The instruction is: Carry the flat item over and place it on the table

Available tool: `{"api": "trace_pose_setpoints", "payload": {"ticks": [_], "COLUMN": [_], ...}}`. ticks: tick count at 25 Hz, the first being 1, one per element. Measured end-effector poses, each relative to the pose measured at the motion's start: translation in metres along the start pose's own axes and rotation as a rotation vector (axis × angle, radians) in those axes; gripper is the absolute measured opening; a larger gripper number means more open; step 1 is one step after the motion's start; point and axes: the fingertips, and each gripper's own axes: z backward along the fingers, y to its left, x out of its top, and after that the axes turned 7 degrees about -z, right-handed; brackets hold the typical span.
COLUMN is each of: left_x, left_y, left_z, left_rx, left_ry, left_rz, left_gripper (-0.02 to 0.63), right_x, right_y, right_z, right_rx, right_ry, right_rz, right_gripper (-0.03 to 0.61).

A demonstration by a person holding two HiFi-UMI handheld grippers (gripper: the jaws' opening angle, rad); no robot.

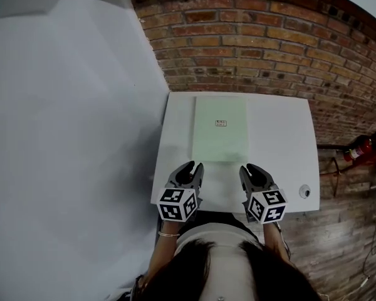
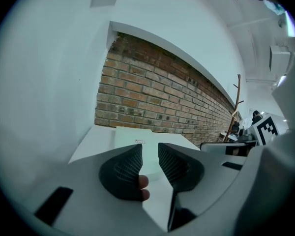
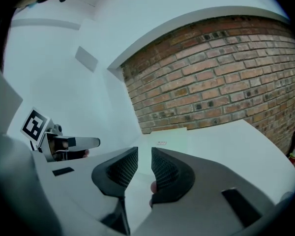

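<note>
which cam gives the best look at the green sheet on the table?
Head view: the pale green sheet shows whole from above, all four edges and its small centre label, lying flat on the white table. Left gripper view shows only its far part, foreshortened. Right gripper view shows a faint far strip.

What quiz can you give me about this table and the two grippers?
1. True or false: the pale green flat sheet lies on the white rectangular table.
2. What stands beyond the table's far edge? A) a red-brown brick wall B) a window C) a bookshelf
3. What is between the jaws of the left gripper and of the right gripper?

Key: 1 true. 2 A. 3 nothing; each gripper's jaws stand slightly apart with only air between them.
</note>
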Motion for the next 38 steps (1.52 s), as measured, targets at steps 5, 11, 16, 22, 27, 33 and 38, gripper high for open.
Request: {"api": "trace_pose_setpoints", "payload": {"ticks": [5, 11, 16, 22, 27, 33, 38], "left_x": [0.015, 0.028, 0.041, 0.057, 0.073, 0.091, 0.100], "left_y": [0.009, 0.017, 0.016, 0.009, 0.000, -0.004, -0.010], "left_z": [0.010, 0.020, 0.028, 0.038, 0.043, 0.049, 0.051], "left_rx": [-0.006, -0.014, -0.019, -0.015, -0.021, -0.013, -0.011], "left_ry": [-0.017, -0.054, -0.103, -0.155, -0.210, -0.259, -0.288], "left_rz": [-0.041, -0.057, -0.072, -0.130, -0.174, -0.202, -0.225], "left_gripper": [0.089, 0.069, 0.048, 0.032, 0.021, 0.012, 0.009], "right_x": [0.016, 0.025, 0.038, 0.055, 0.065, 0.081, 0.097], "right_y": [0.016, 0.029, 0.045, 0.061, 0.065, 0.069, 0.072], "right_z": [0.004, 0.008, 0.016, 0.029, 0.035, 0.044, 0.056], "right_rx": [-0.050, -0.080, -0.084, -0.072, -0.070, -0.066, -0.076], "right_ry": [-0.079, -0.114, -0.150, -0.211, -0.251, -0.301, -0.355], "right_rz": [0.018, 0.037, 0.106, 0.145, 0.187, 0.218, 0.244], "right_gripper": [0.074, 0.061, 0.056, 0.052, 0.052, 0.051, 0.051]}}
